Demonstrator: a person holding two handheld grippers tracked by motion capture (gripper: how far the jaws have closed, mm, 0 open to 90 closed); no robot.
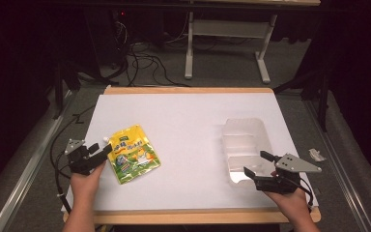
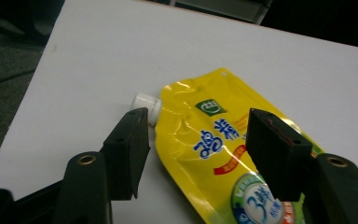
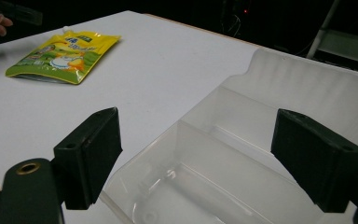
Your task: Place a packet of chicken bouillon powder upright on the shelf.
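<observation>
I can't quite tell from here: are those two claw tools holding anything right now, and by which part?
Nothing is held. The left gripper is open around the yellow pouch near its white spout, pads apart. The right gripper is open at the clear tray.

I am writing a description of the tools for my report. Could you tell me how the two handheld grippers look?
Both are black, each with two blocky black jaws. The left gripper and the right gripper each carry a grey three-cornered plate on top. Brass-coloured rings sit in the jaw arms. A dark cable trails from each. No sleeves are visible on the forearms.
</observation>
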